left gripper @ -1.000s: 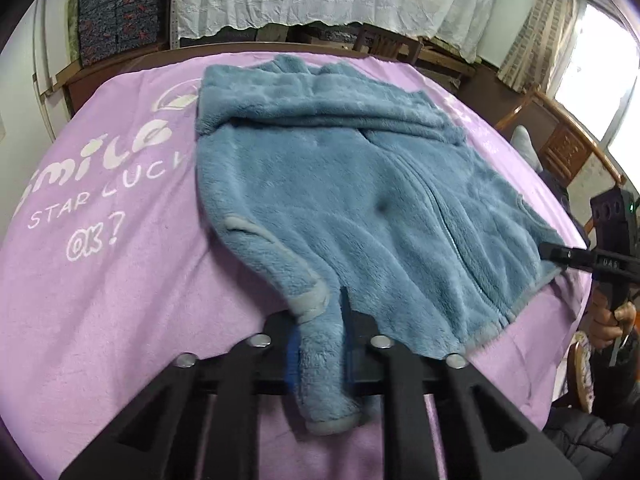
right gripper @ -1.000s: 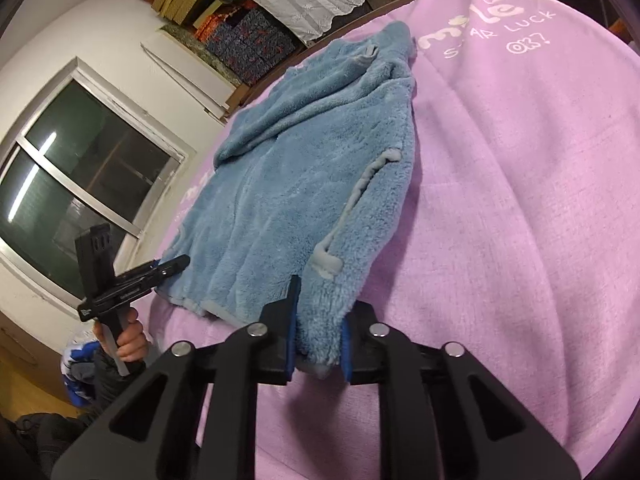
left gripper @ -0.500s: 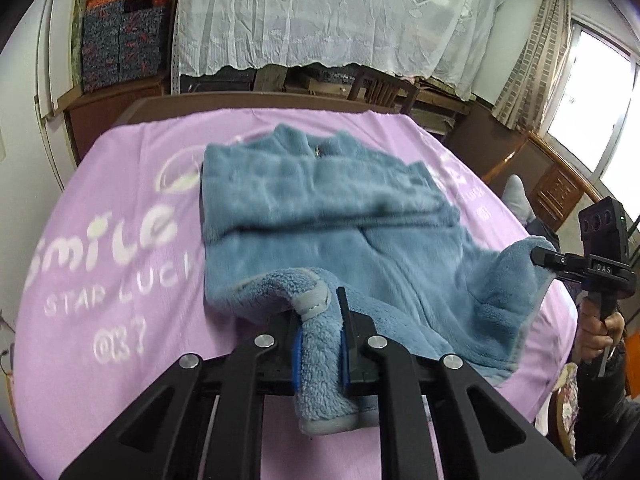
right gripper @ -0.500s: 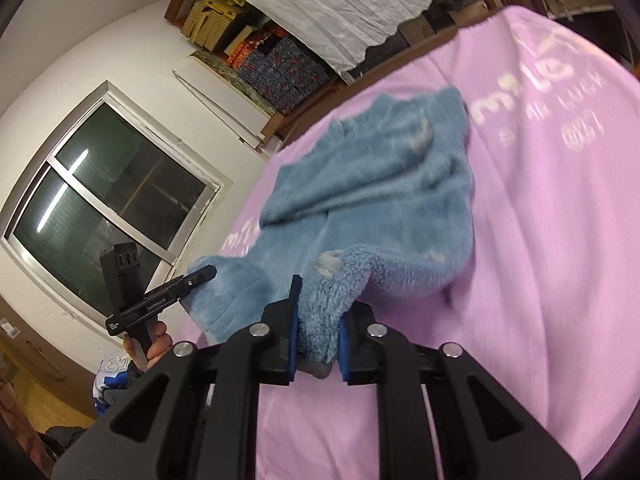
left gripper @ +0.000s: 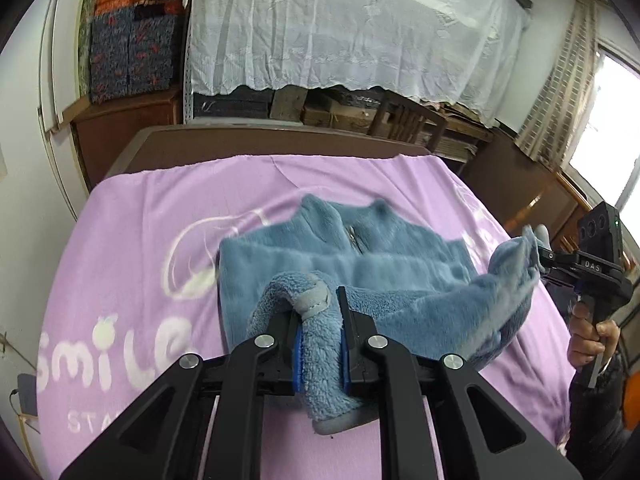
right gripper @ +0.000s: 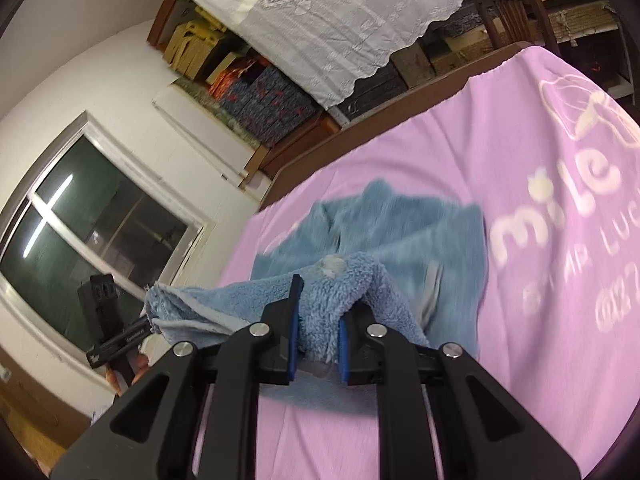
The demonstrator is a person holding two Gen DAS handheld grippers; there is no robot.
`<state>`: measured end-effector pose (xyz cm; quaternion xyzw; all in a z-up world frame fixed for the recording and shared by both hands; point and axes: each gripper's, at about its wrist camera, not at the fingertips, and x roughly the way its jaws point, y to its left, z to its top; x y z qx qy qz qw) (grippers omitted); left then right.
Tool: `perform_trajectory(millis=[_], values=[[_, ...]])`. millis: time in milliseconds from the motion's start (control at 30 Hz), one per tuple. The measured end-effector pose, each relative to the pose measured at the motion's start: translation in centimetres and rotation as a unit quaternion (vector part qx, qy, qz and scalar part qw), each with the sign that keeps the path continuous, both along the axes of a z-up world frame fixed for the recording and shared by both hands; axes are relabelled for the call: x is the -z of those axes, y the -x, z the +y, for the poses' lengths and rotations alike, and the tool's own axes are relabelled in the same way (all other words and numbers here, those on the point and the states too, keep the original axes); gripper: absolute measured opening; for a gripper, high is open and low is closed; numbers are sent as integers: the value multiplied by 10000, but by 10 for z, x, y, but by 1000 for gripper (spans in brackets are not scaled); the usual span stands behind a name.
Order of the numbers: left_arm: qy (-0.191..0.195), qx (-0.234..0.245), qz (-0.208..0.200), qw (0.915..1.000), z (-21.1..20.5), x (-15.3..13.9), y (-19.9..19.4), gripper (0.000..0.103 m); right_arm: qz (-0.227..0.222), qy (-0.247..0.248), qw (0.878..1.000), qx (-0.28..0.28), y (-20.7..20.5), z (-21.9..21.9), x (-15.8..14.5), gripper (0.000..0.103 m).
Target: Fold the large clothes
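Observation:
A blue fleece jacket (left gripper: 360, 256) lies on a purple blanket (left gripper: 132, 248), collar at the far end, zip facing up. My left gripper (left gripper: 320, 344) is shut on one bottom corner of the jacket and holds it raised over the body. My right gripper (right gripper: 318, 332) is shut on the other bottom corner of the jacket (right gripper: 400, 240), also raised. Each gripper shows in the other's view: the right one (left gripper: 560, 268) at the right edge, the left one (right gripper: 132, 332) at the left. The hem hangs between them, folded toward the collar.
The purple blanket carries white "smile" lettering (left gripper: 112, 356). A brown headboard edge (left gripper: 260, 140) runs along the far side. Shelves under a white lace cloth (left gripper: 340, 32) and a wooden chair (left gripper: 404, 120) stand behind. A window (right gripper: 92, 232) is on one side.
Both grippers have lifted the jacket's bottom corners off the blanket and carried them toward the collar. The lower half is now folding over the upper half.

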<state>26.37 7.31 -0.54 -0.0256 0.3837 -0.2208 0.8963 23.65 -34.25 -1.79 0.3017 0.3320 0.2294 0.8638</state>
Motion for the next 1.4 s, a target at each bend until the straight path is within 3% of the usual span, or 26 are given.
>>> perform_trajectory(millis=[200,333,400,433,567,633,667,700,733,800,833,900,1000,1133,1333,1367,1400], values=[[-317,-453,327,9979,-8,33,-71,14,196,226,9986,436,-67,2,12,14],[-308,-657,754,9945,-3,78,-105,15,772,283,9940,718,-106,-3,60,14],[-271,-612,608,9959,-2,82,-104,16,1006,204,9924,685,-112,-6,81,12],[-367,-572,551,9962,-4,81,-103,16,918,90,9937,637,-112,-9,85,12],[-540,-529,377,9964,-8,77,-93,18,812,199,9950,544,-110,-5,80,18],[-416,-428,317,9977,-2,67,-85,24,684,230,9964,455,-103,-6,73,26],[-201,-347,275,9988,5,57,-78,33,605,178,9971,421,-100,-8,69,31],[-25,-287,262,9992,8,51,-75,51,439,67,9983,382,-94,-11,61,42],[215,-217,222,9993,14,43,-70,61,314,1,9988,380,-88,-15,54,52],[437,-365,-107,9983,25,26,-59,93,9,-123,9989,451,-79,-22,40,58],[389,-501,-282,9976,26,20,-55,96,-138,-147,9984,522,-74,-27,34,62],[443,-581,-519,9960,34,13,-48,97,-246,-176,9977,609,-71,-33,30,64],[563,-648,-255,9960,35,21,-57,97,-56,-158,9971,738,-75,-36,37,65],[106,-828,-7,9965,23,42,-76,97,161,251,9963,803,-82,-29,45,65],[-277,-916,441,9944,10,66,-121,96,453,845,9927,727,-113,-6,53,65],[-413,-957,476,9934,7,70,-127,92,506,951,9918,690,-119,-2,55,65],[-542,-969,539,9924,2,76,-134,82,549,1072,9904,671,-124,3,56,64]])
